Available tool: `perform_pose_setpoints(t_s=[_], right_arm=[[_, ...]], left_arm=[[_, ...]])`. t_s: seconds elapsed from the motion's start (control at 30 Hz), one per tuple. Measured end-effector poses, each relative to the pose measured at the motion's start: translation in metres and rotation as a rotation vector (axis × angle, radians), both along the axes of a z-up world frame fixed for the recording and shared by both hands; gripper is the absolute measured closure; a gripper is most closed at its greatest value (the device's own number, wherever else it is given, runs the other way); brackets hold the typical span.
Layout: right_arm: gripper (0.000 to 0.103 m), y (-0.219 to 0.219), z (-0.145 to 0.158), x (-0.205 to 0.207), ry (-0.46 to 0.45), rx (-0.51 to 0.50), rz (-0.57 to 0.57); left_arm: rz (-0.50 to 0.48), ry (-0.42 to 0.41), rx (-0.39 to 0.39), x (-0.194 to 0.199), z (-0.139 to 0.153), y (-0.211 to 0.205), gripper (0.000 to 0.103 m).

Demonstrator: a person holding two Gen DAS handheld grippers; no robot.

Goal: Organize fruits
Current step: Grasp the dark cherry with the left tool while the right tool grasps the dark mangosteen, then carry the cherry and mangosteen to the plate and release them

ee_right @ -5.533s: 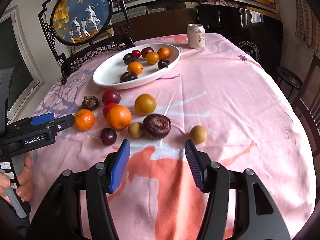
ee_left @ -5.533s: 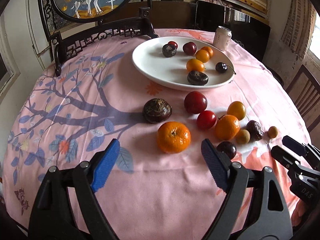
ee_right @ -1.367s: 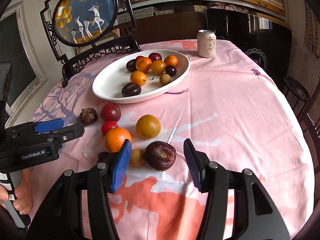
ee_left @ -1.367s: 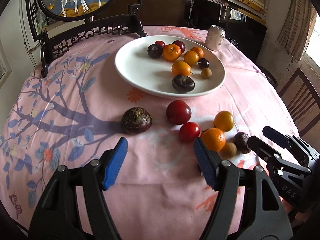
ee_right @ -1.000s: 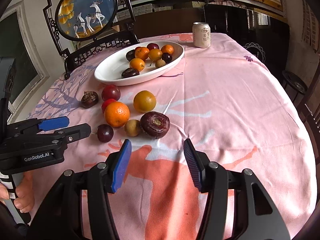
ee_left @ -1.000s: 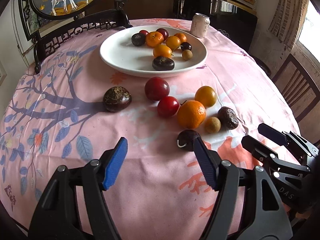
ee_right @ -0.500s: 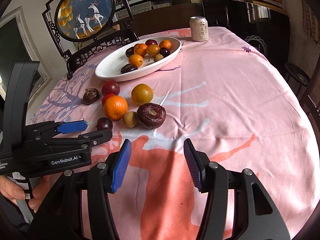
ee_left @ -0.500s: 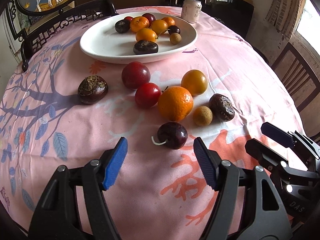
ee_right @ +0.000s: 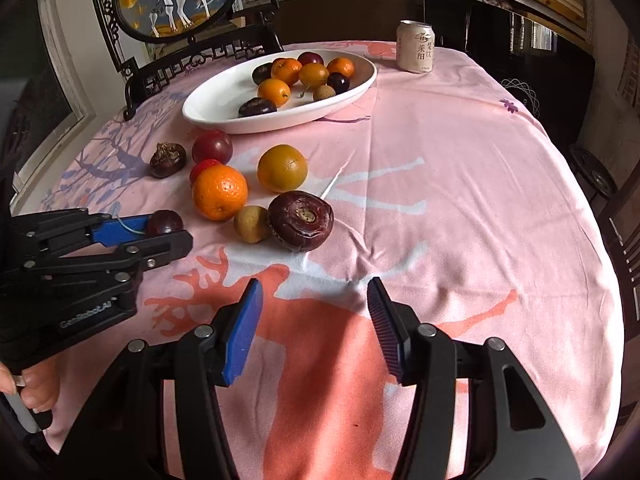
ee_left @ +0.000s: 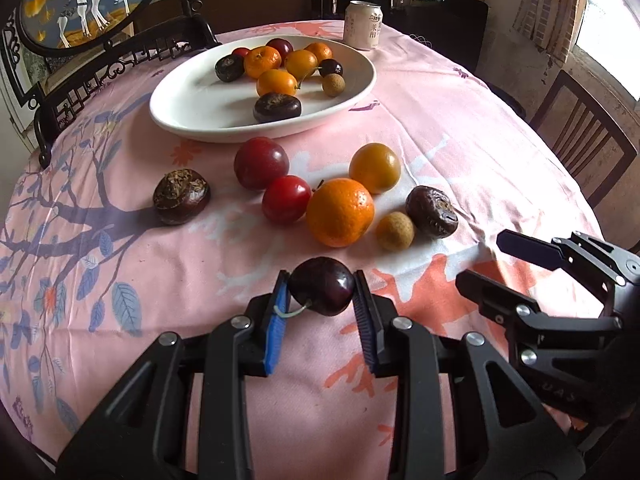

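the left tool (ee_left: 322,288) pinches a dark cherry (ee_left: 322,291) between its blue pads, one pad against each side of the fruit, its pale stem curling toward the left pad. from the right wrist view the cherry (ee_right: 164,222) sits low over the pink floral cloth on the counter (ee_right: 460,200), at the near left edge of the loose fruit; whether it touches the cloth cannot be told.

the right tool (ee_right: 314,320) is spread wide with nothing between its pads, hovering over the near part of the cloth, a little short of a big dark purple fruit (ee_right: 301,220).

loose on the cloth, just beyond the cherry, lie an orange (ee_left: 340,212), a small tan longan (ee_left: 395,231) touching or almost touching the dark purple fruit, a red cherry tomato (ee_left: 286,199), a dark red plum (ee_left: 261,163), a yellow-orange round fruit (ee_left: 375,167), and, apart to the left, a brown water chestnut (ee_left: 181,197).

farther off stands a white oval plate (ee_left: 192,100) holding oranges, dark fruits, a cherry and a longan. a drink can (ee_left: 363,30) stands at the far side, right of the plate.
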State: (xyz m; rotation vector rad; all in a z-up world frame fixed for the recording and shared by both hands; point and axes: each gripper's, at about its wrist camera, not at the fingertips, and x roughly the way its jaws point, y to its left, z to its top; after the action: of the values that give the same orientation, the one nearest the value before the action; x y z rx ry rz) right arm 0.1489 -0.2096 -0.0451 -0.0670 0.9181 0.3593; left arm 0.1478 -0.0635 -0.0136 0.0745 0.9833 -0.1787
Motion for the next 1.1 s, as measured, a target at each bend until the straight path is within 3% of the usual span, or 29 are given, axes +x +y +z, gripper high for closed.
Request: perform_pose_setpoints(t_s=[0.43, 0.5, 0.53, 0.7, 0.9, 1.1], right_arm=[[0.049, 0.023, -0.006, 0.035, -0.045, -0.081, 0.026], [0.053, 0.025, -0.006, 0.038, -0.046, -0.077, 0.034], [0.061, 0.026, -0.005, 0.039, -0.047, -0.075, 0.043], [0.064, 0.027, -0.003, 0.039, -0.060, -0.096, 0.008], [0.064, 0.019, 0.013, 0.024, -0.065, -0.008, 0.008], [0.064, 0.017, 0.051, 0.006, -0.166, 0.067, 0.038]], left_arm=[[0.019, -0.009, -0.048, -0.012, 0.002, 0.029, 0.071], [0.022, -0.001, -0.054, -0.011, 0.001, 0.032, 0.071], [0.023, 0.001, -0.060, -0.011, 0.001, 0.033, 0.071], [0.038, -0.005, -0.056, -0.012, 0.002, 0.036, 0.071], [0.048, -0.006, -0.060, -0.010, 0.008, 0.040, 0.071], [0.030, -0.055, -0.053, -0.007, 0.033, 0.040, 0.071]])
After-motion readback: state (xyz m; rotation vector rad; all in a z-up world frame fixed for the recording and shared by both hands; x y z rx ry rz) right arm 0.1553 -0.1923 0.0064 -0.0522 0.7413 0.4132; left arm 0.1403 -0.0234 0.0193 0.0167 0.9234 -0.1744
